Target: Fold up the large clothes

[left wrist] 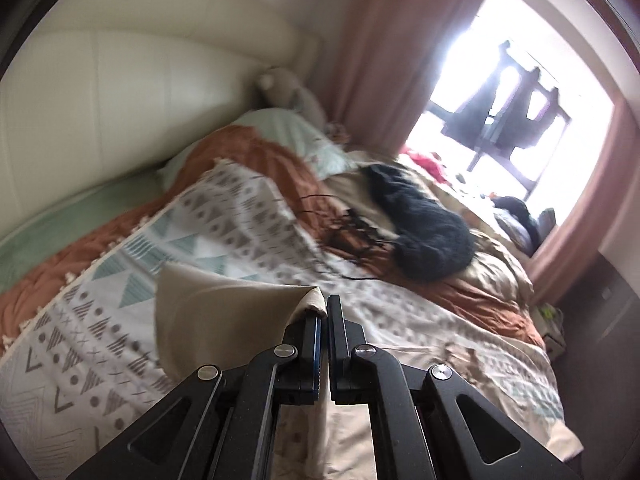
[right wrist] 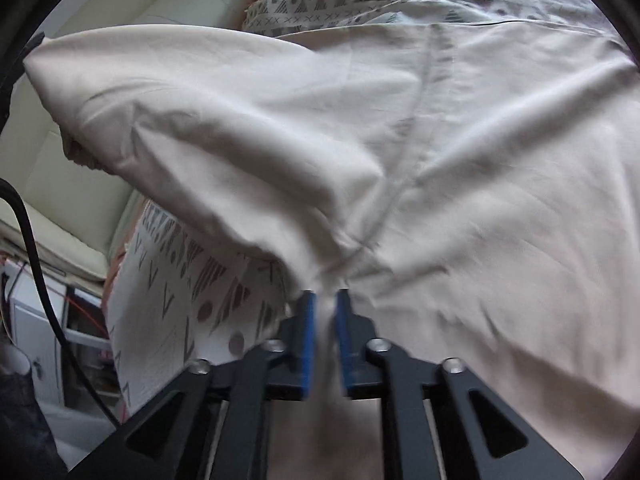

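A large beige garment point(right wrist: 440, 160) lies spread over the bed and fills most of the right wrist view, with a seam running down its middle. Its folds gather into the narrow gap of my right gripper point(right wrist: 326, 300), whose blue pads point(right wrist: 307, 332) pinch the bunched cloth. In the left wrist view my left gripper point(left wrist: 324, 304) is shut on a corner of the same beige garment point(left wrist: 208, 300) and holds it lifted above the patterned blanket point(left wrist: 224, 216). The cloth hangs to the left of the fingers.
The bed carries a rust-brown quilt point(left wrist: 256, 152), a mint pillow point(left wrist: 288, 128) and a black garment point(left wrist: 428, 232). A cream padded headboard point(left wrist: 120, 92) stands on the left, with pink curtains point(left wrist: 360, 40) and a bright window beyond. A black cable point(right wrist: 36, 248) hangs at the bed's left side.
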### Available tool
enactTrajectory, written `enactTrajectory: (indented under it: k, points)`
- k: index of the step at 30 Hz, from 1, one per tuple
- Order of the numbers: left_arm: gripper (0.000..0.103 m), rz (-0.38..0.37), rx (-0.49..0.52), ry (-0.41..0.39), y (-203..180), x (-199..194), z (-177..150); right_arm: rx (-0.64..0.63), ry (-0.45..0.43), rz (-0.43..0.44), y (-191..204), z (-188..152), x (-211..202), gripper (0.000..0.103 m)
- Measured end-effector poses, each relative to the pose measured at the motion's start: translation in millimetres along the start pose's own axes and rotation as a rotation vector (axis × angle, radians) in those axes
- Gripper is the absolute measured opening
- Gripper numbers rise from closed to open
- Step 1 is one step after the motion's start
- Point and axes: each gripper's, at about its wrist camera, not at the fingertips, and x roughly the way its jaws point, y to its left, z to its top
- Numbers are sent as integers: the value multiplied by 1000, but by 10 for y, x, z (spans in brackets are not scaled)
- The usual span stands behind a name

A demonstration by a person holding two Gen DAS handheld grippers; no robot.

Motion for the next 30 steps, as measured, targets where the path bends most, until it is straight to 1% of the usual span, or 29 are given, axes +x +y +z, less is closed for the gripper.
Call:
enactTrajectory:
  k: [1, 2, 5, 6, 7, 9, 11, 12, 13, 15, 17, 18, 19, 20, 22, 25, 27, 30]
  points:
    - [2, -14, 10, 3, -79, -12, -17, 7, -21, -6, -41, -50, -141, 37]
    - [2, -26, 19, 6, -159, -20, -35, 7, -50, -25, -87, -93, -306, 39]
    - [2, -54, 47, 16, -416, -35, -104, 13, -112, -88, -212, -207, -793, 40]
    - [2, -63, 56, 22, -522, -38, -133, 26, -136, -85, -266, -239, -941, 41]
    - [2, -71, 61, 28, -589, -39, -152, 40, -167, -98, -332, -281, -1134, 44]
    - [2, -90, 77, 40, -750, -35, -203, 49, -202, -164, -441, -322, -1418, 49]
    - [2, -100, 96, 50, -892, -33, -251, 65, -221, -224, -526, -410, -1664, 49]
    - [2, -106, 109, 56, -967, -23, -281, 81, -225, -237, -577, -480, -1809, 49]
    - [2, -112, 123, 64, -1056, -11, -317, 88, -226, -240, -648, -509, -1909, 49]
    - [2, -124, 145, 80, -1219, 17, -394, 118, -238, -235, -756, -675, -2162, 49]
    - [2, -138, 153, 94, -1334, 47, -472, 147, -275, -202, -898, -857, -2376, 55]
    - [2, -147, 159, 105, -1417, 73, -531, 164, -302, -203, -981, -964, -2469, 61]
    - [2, -152, 164, 115, -1474, 100, -576, 192, -330, -225, -1081, -1058, -2532, 61]
    - [2, -155, 171, 125, -1534, 122, -625, 210, -339, -241, -1148, -1089, -2565, 61]
    - [2, -158, 190, 148, -1701, 186, -765, 260, -329, -293, -1342, -1090, -2524, 61]
    - [2, -168, 218, 184, -1904, 293, -980, 311, -327, -251, -1552, -1045, -2483, 61]
    - [2, -173, 237, 213, -2056, 396, -1135, 374, -299, -233, -1698, -1026, -2439, 61]
    - [2, -186, 253, 256, -2227, 545, -1355, 402, -289, -215, -1798, -1067, -2475, 61]
